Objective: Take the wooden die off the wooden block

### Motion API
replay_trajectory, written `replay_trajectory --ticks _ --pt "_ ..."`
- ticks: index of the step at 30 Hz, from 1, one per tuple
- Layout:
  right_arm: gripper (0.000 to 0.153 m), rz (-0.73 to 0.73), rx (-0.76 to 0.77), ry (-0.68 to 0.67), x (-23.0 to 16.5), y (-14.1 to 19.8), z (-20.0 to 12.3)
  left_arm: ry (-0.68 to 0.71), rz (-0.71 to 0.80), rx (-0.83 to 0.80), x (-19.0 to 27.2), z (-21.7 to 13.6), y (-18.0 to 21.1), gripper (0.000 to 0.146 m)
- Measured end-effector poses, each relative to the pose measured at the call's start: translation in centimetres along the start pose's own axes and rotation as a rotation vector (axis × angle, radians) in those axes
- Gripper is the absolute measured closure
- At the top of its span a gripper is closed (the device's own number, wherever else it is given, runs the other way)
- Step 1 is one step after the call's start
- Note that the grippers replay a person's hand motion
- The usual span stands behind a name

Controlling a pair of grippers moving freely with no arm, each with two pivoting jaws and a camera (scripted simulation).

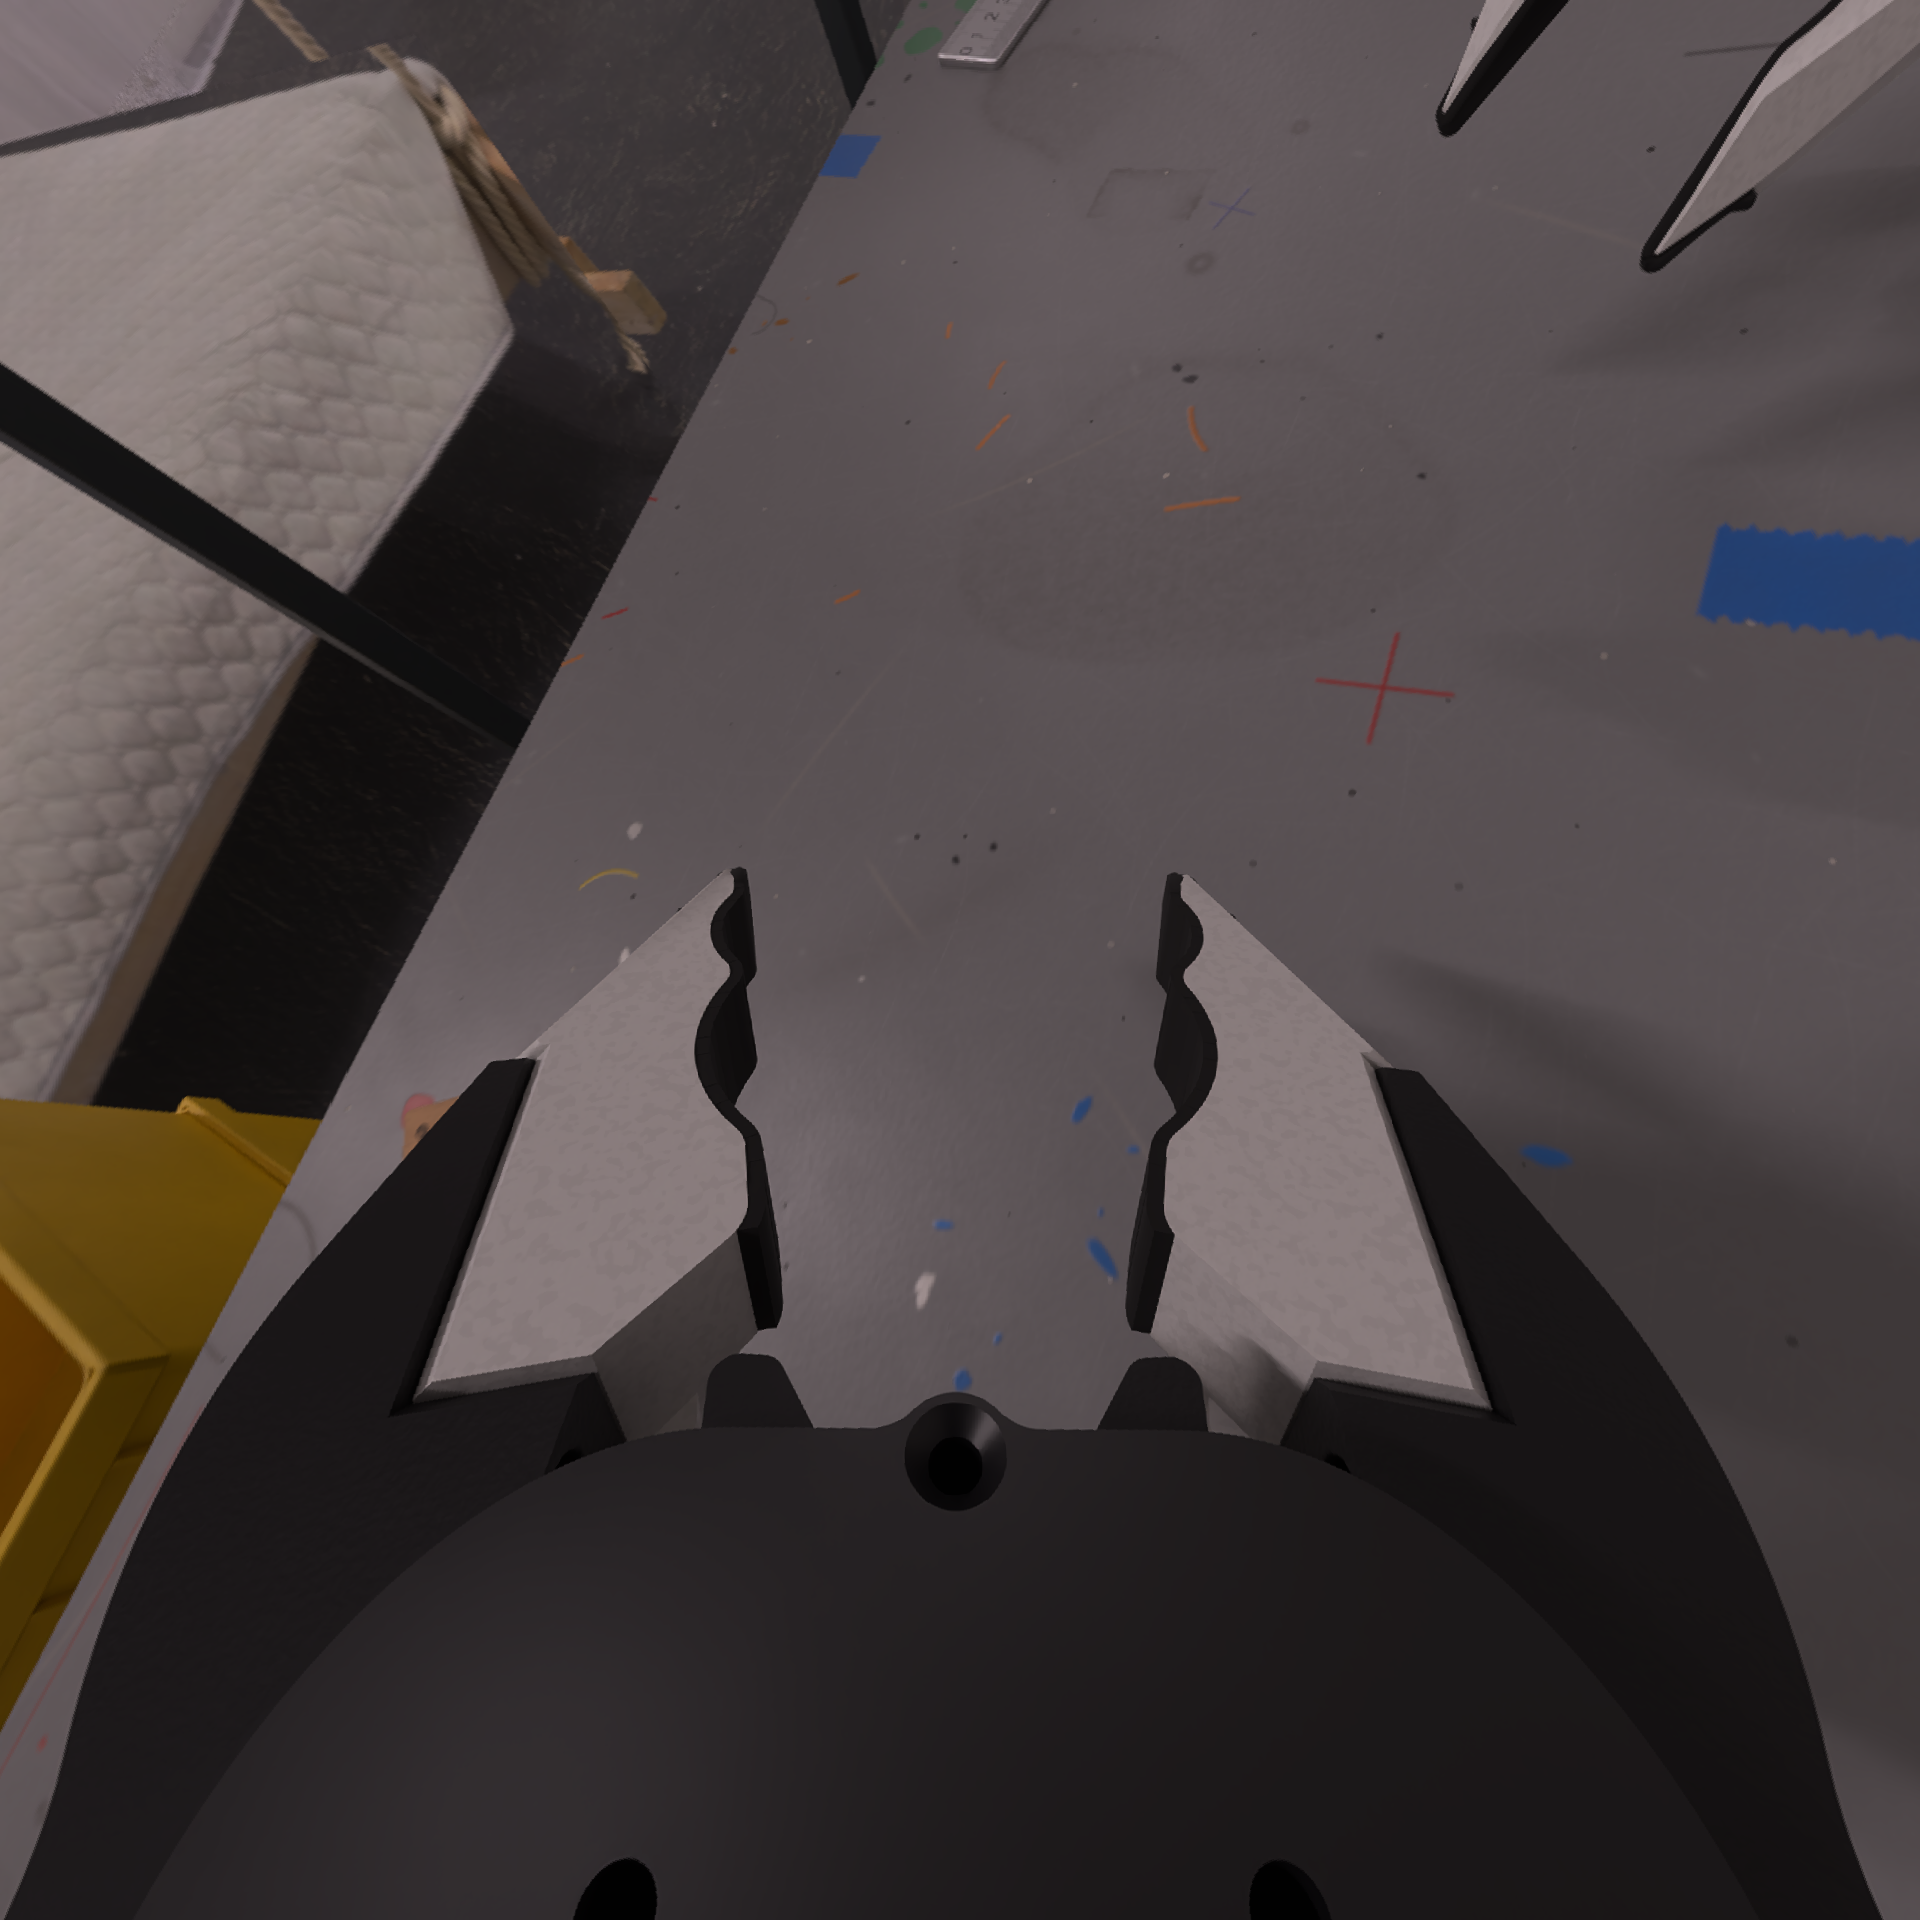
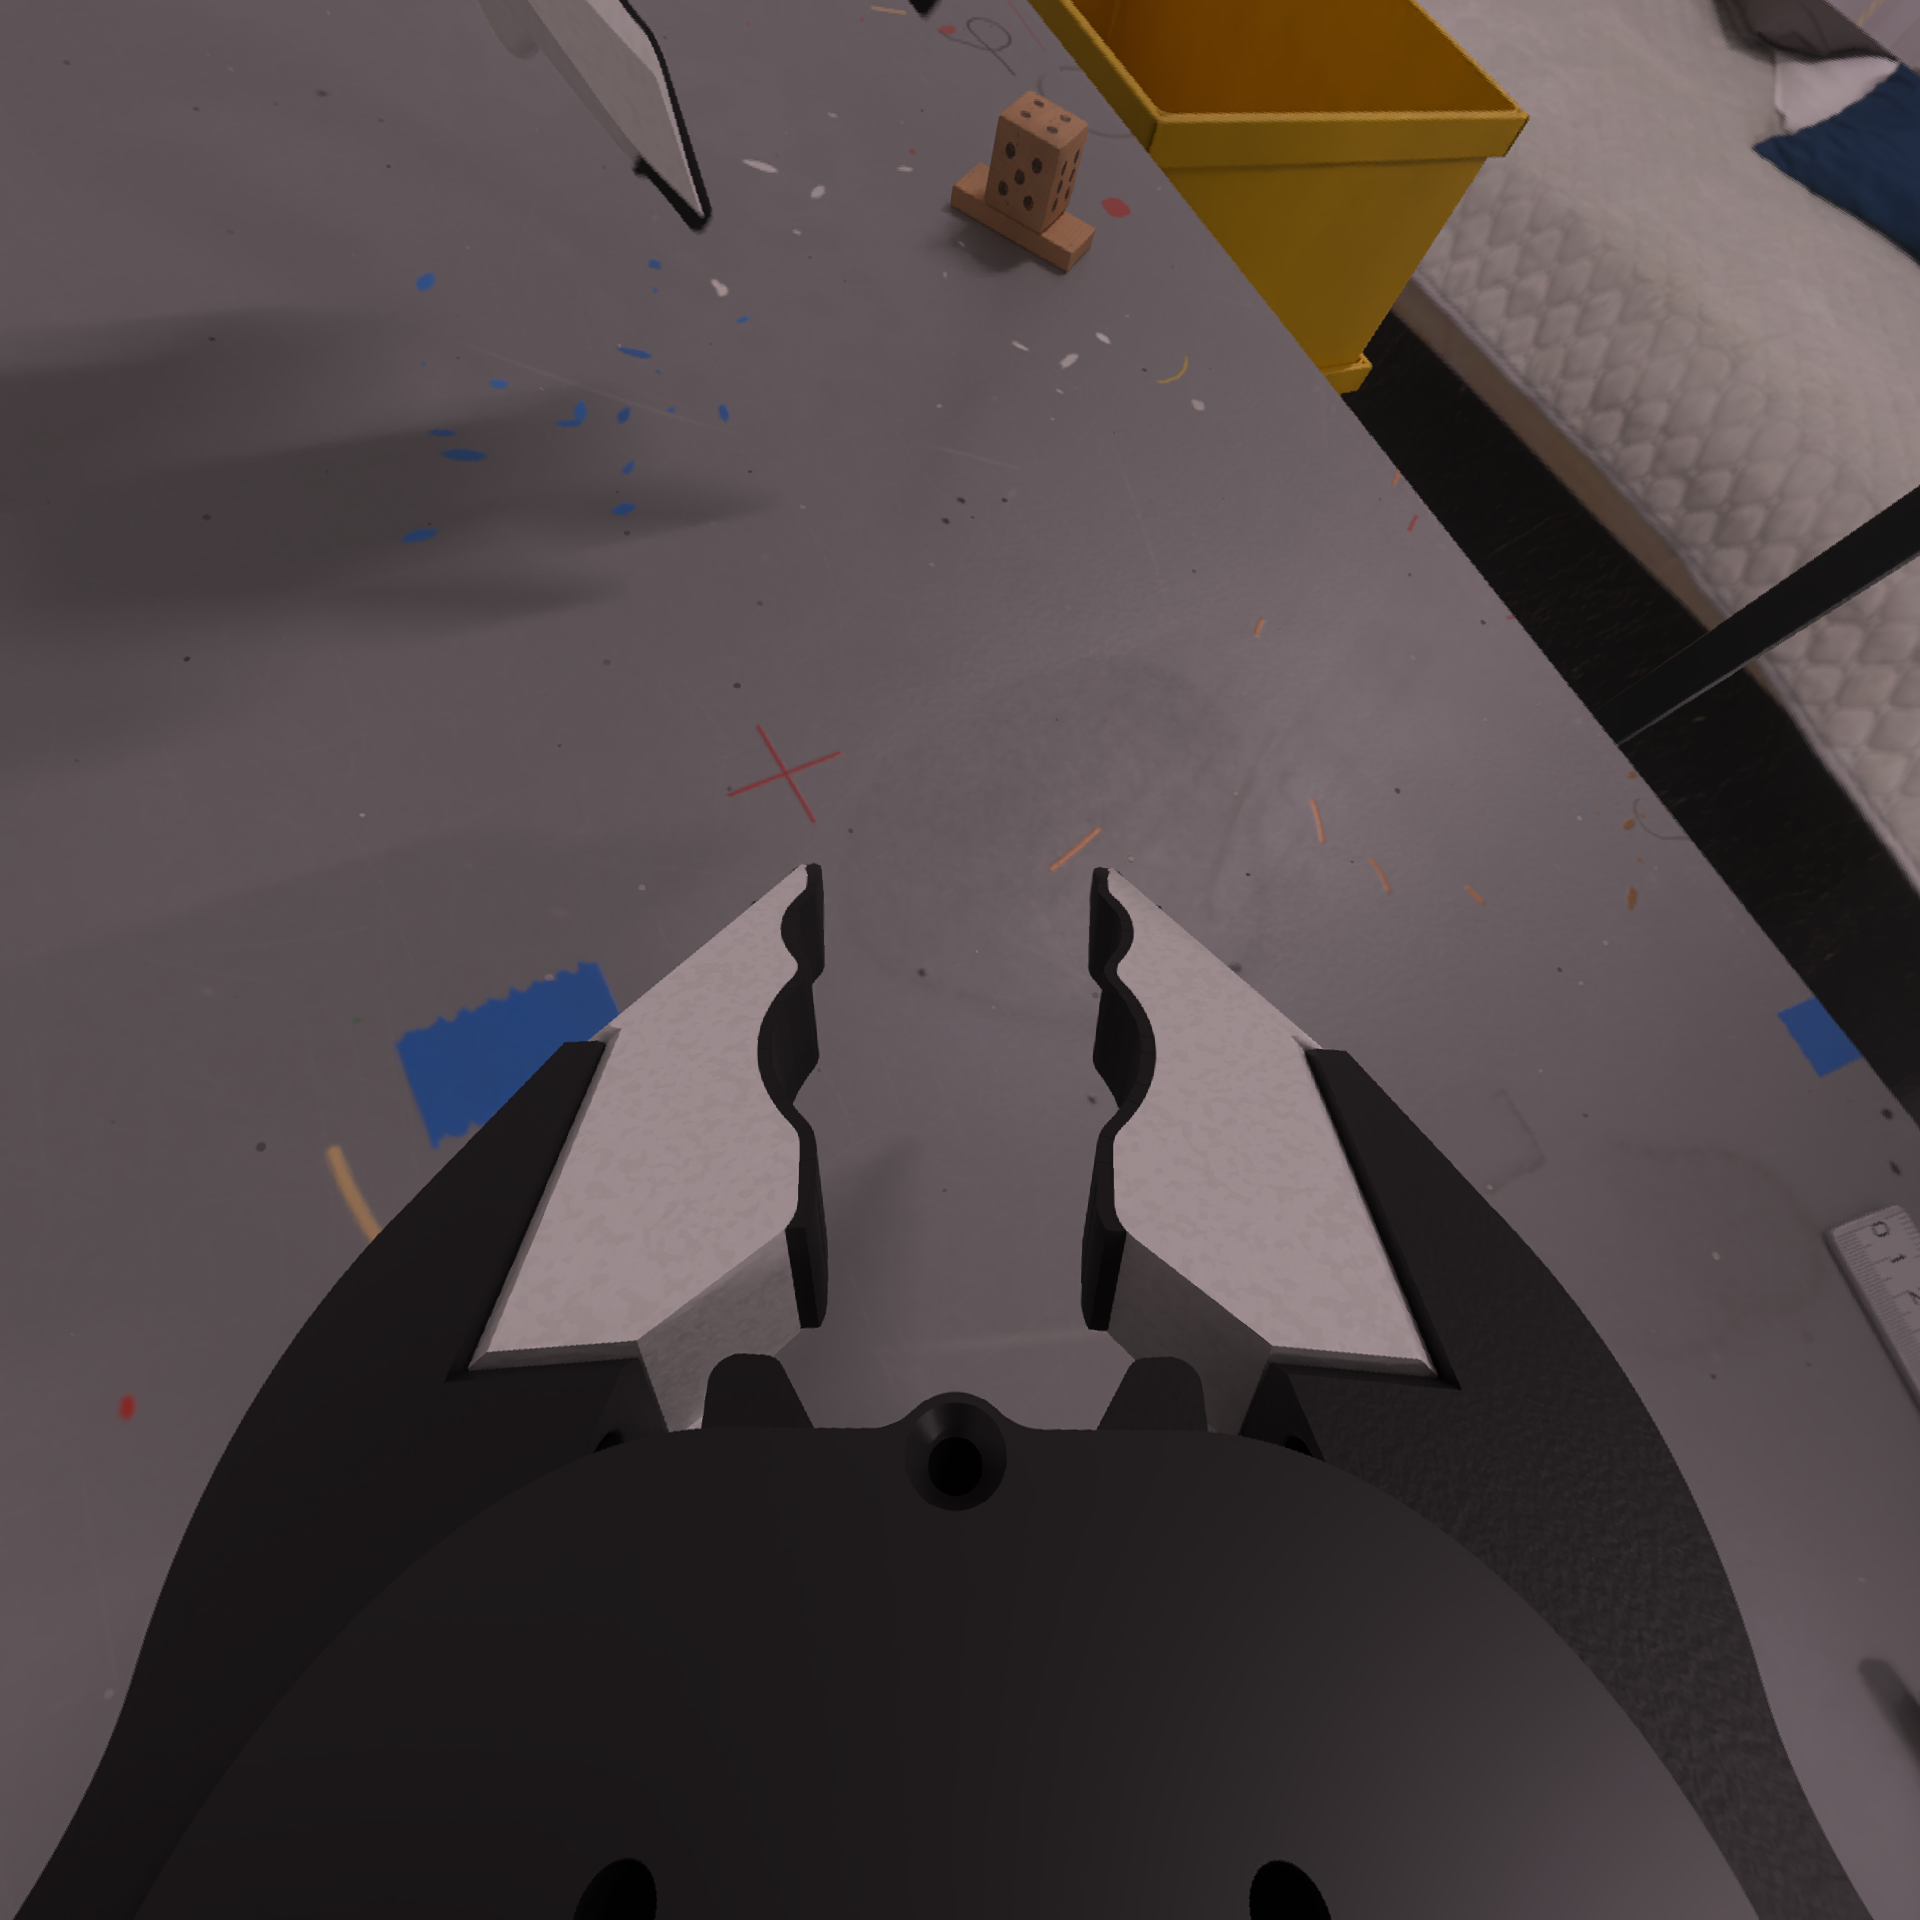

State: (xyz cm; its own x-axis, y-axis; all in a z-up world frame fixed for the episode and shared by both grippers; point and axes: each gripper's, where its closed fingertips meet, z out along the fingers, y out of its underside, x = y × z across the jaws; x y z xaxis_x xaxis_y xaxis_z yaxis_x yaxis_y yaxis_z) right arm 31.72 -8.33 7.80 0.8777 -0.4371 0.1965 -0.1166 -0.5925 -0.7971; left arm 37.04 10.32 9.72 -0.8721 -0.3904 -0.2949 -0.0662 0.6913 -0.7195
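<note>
Your grey table point(image 2: 935, 623) fills both views. At the upper right of the right wrist view, the yellow bin point(image 2: 1320, 156) stands at its edge; what you see of its inside looks empty. Just left of the bin, the die point(image 2: 1034, 161) sits on the block point(image 2: 1023, 223), untouched. Your right gripper point(image 2: 954, 883) and left gripper point(image 1: 954, 883) both have fingers spread wide, holding nothing, probably readied for the approach.

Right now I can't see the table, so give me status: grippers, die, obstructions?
Left gripper and right gripper open, empty. Wooden die still on wooden block, beside yellow bin. Path clear.
</note>
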Motion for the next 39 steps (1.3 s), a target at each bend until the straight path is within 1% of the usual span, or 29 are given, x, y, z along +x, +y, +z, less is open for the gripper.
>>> replay_trajectory --ticks 5,7,11,13,16,18,21,25,28,30,32,34,38,39 --pt "0.09 0.02 -0.012 0.024 0.0 0.5 0.5 -0.034 0.016 0.001 0.3 -2.2 0.2 0.069" --pt "0.087 0.017 -0.023 0.048 0.4 0.5 0.4 -0.085 0.024 -0.007 0.4 -2.7 0.3 0.072" --pt "0.084 0.021 0.0 0.1 1.5 -0.3 -0.5 -0.135 0.053 -0.013 1.1 -3.2 0.7 0.073" --pt "0.083 0.02 0.031 0.126 2.3 -1.4 -1.0 -0.182 0.051 0.009 0.5 -3.7 0.3 0.073" --pt "0.082 -0.003 0.068 0.192 4.0 -3.7 -1.7 -0.237 0.044 0.087 -1.1 -5.0 -1.8 0.075" --pt "0.083 -0.003 0.11 0.229 5.4 -5.8 -2.0 -0.29 0.058 0.118 -3.0 -5.8 -3.6 0.076" --pt "0.084 0.047 0.173 0.269 7.7 -9.3 -1.8 -0.374 0.109 0.168 -6.5 -6.1 -6.6 0.077" --pt "0.085 0.117 0.237 0.281 10.9 -13.7 -0.7 -0.52 0.246 0.175 -11.7 -4.6 -10.1 0.08" --pt "0.089 0.114 0.277 0.314 13.2 -16.3 0.3 -0.549 0.313 0.182 -14.4 -2.1 -12.5 0.088" --pt "0.094 0.088 0.298 0.324 14.3 -17.5 1.2 -0.566 0.341 0.167 -16.0 -0.3 -13.4 0.089" --pt "0.094 0.061 0.268 0.34 15.4 -17.9 2.3 -0.551 0.343 0.138 -16.9 1.3 -13.5 0.089" --pt "0.09 0.051 0.228 0.347 16.0 -17.7 3.0 -0.524 0.334 0.079 -17.5 2.7 -13.0 0.092" --pt "0.089 0.051 0.226 0.344 16.2 -16.7 2.3 -0.447 0.333 0.095 -16.8 3.9 -12.5 0.092" --pt "0.089 0.051 0.221 0.35 16.2 -16.2 1.9 -0.427 0.333 0.085 -16.6 4.0 -12.2 0.089"
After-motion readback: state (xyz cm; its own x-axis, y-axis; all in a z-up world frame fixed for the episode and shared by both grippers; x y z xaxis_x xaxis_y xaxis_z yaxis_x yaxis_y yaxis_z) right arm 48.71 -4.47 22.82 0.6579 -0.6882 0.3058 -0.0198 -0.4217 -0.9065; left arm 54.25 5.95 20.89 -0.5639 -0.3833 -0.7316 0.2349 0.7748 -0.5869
